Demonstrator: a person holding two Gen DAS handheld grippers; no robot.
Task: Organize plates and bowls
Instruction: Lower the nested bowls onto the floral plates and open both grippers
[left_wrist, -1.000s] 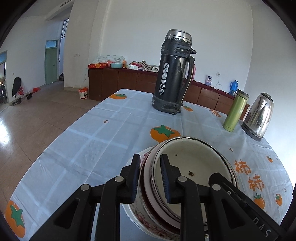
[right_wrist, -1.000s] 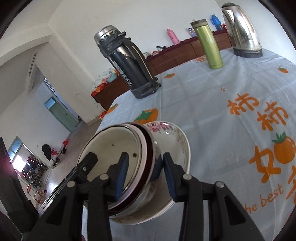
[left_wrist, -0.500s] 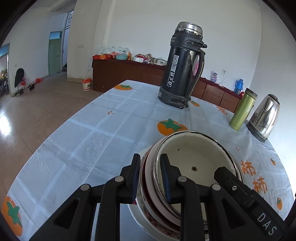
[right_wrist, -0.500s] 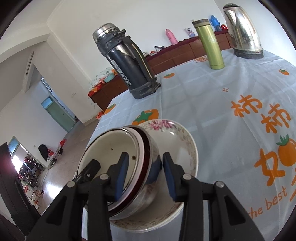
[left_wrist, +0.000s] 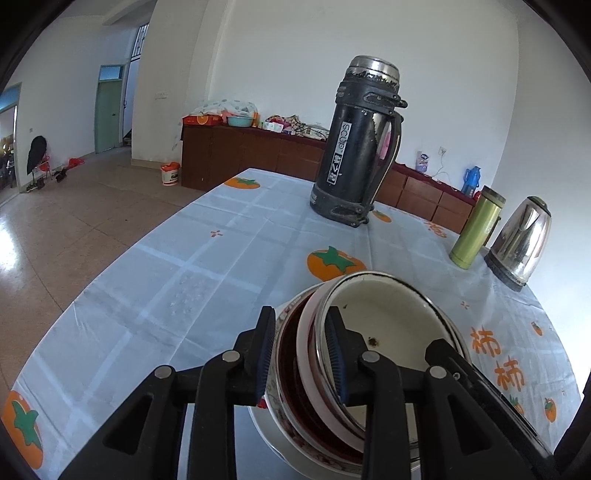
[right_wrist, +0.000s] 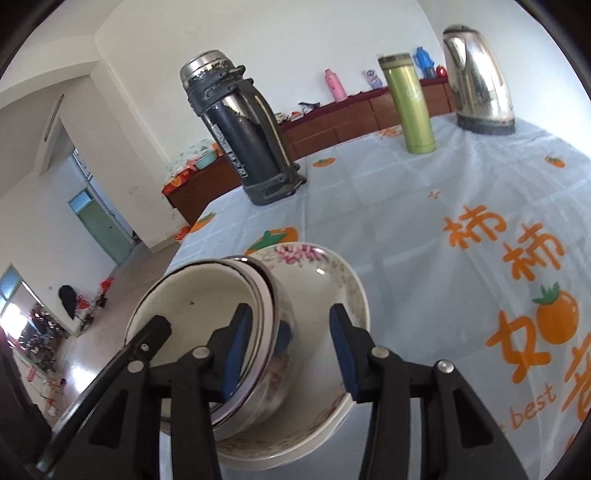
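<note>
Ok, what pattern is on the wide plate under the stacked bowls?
Pink flowers on the white plate, clearest in the right wrist view.

Bright daylight, sharp, fisheye-warped edges

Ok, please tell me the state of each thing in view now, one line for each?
Nested bowls: stacked inside each other, resting in the floral plate.
Floral plate: on the table, under the bowls.
Black flask: upright, lid on.
Green flask: upright, closed.
Kettle: upright, lid shut.
Left gripper: jaws just opening, bowl rims between them.
Right gripper: jaws just opening, bowl wall between them, outer pad clear of it.
</note>
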